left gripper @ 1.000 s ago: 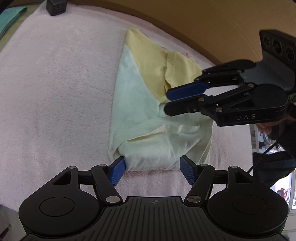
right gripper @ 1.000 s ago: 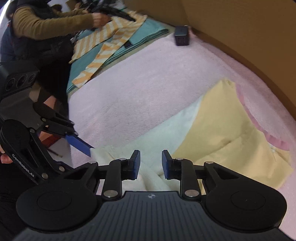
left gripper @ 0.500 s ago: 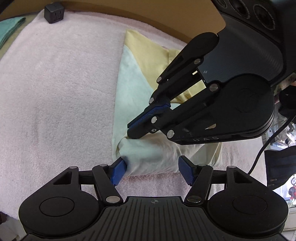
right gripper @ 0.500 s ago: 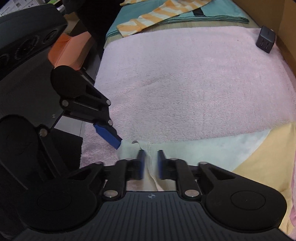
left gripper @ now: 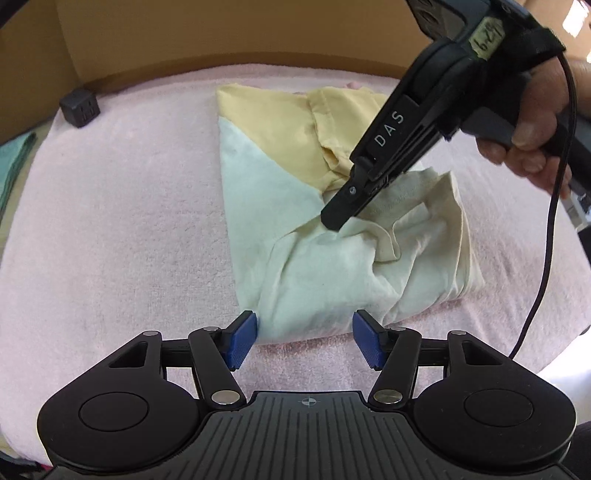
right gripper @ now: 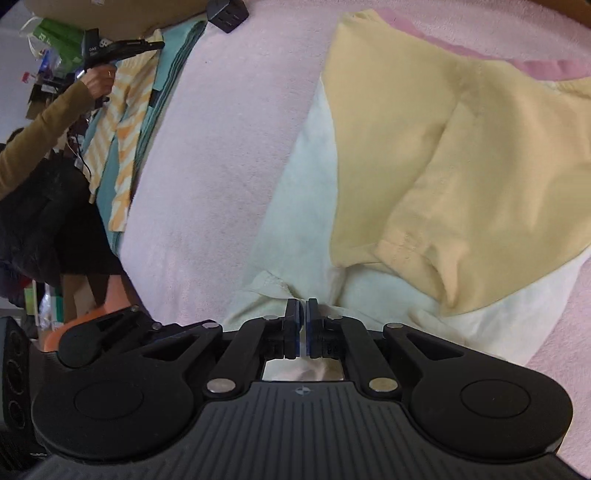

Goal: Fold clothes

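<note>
A folded garment (left gripper: 314, 280), pale mint and cream with a yellow upper part, lies on the pink towel (left gripper: 129, 221). My left gripper (left gripper: 303, 341) stands at its near edge, jaws wide but closing. The cloth's edge lies between the blue pads (left gripper: 240, 339), which do not press it. My right gripper (left gripper: 334, 219), held by a hand (left gripper: 528, 110), points down at the garment's middle, where creases gather at its tip. In the right wrist view the right gripper (right gripper: 303, 314) has its pads almost together on a pucker of the garment (right gripper: 443, 147), and its jaws are opening.
A black cube (left gripper: 80, 109) sits at the towel's far left corner, below a cardboard wall (left gripper: 221, 29). A cable (left gripper: 546, 221) hangs at the right. In the right wrist view another person (right gripper: 48, 122) works with a gripper over an orange-striped cloth (right gripper: 125, 110).
The right gripper went from the garment's near left corner up to its middle, dragging a flap of cloth over and rolling. The left gripper stayed at the near edge, its jaws slightly narrower.
</note>
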Motion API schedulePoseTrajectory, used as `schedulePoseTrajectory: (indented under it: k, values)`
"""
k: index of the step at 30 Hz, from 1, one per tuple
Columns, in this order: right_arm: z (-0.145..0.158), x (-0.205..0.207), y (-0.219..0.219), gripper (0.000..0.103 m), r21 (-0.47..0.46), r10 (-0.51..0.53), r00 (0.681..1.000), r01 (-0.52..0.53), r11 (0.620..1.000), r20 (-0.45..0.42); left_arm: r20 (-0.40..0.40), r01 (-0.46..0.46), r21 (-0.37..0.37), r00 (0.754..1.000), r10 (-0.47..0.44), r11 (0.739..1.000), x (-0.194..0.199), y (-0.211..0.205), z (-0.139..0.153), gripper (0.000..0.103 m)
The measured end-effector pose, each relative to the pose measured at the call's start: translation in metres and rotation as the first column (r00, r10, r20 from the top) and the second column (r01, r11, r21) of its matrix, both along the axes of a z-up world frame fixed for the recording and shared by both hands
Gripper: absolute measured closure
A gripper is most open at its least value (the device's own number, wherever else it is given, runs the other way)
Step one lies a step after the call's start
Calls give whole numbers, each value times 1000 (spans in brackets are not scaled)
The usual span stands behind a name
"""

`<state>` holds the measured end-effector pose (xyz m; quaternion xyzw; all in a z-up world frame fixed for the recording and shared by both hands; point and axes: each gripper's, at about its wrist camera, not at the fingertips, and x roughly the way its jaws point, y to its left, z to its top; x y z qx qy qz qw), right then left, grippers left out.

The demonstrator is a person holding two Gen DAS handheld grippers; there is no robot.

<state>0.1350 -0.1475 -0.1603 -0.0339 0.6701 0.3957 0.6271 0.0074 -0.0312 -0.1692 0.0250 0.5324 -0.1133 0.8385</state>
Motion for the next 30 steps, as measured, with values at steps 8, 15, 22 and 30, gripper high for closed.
schedulePoseTrajectory:
  k: [8,15,22,30]
  values:
    - [53,-21,57,64,-48,389,867,-394,918,311,30,67,106,997,-70,992,0,-13,-3,34]
    - [44,-58,99,63,-183,712,600,-704,686,364,40,74,111,996,-79,991,2,-12,-1,34]
    - [15,-74,110,92,-293,834,442,-792,536,331,62,78,120,994,-85,990,3,-8,1,23]
    - [25,-38,97,103,-192,672,670,-649,736,315,69,75,91,994,-81,993,4,-3,2,17]
